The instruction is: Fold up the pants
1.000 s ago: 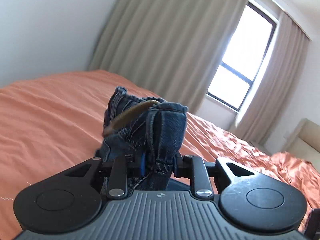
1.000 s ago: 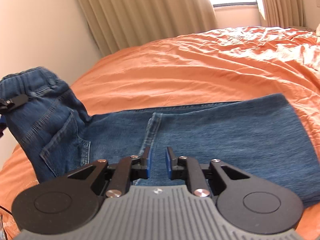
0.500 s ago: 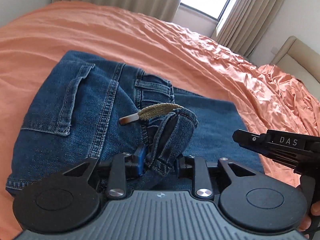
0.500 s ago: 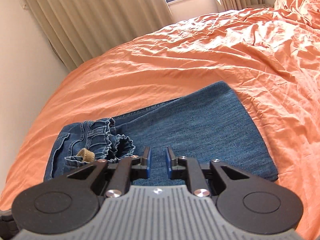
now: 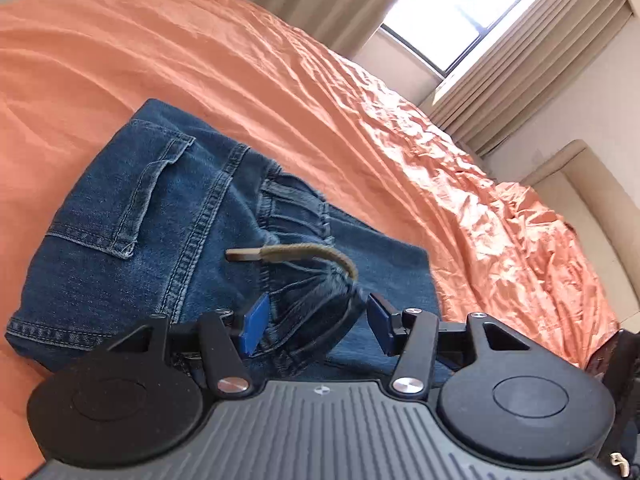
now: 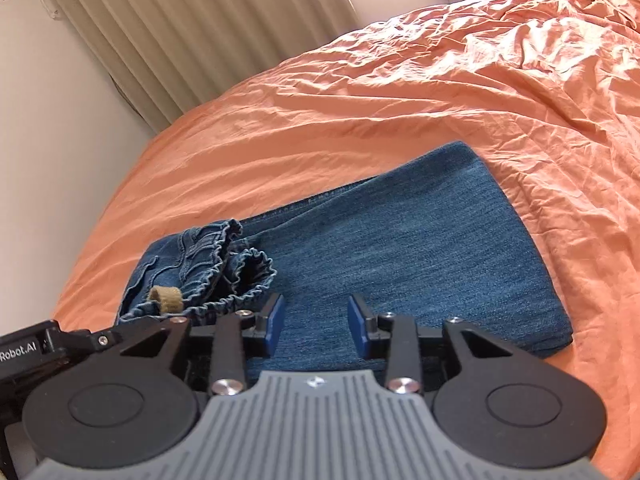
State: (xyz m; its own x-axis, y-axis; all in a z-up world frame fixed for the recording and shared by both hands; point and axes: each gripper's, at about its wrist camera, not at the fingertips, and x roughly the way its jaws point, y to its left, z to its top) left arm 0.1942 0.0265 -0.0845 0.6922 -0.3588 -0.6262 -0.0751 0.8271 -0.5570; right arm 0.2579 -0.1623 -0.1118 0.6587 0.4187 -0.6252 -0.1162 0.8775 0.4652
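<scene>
Jeans (image 5: 132, 240) lowered onto bed; both grippers' fingers (image 5: 253, 330) opened (waistband released).

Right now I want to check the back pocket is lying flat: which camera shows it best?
The left wrist view: the back pocket faces the camera, stitching clear, lying flat on the jeans. The right wrist view shows only a foreshortened sliver of it beside the bunched waistband.

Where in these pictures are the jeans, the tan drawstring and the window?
jeans (image 6: 420, 248): right wrist view, on the flat folded leg.
tan drawstring (image 5: 304, 251): left wrist view, mid-cord.
window (image 5: 452, 8): left wrist view, on the bright pane.
</scene>
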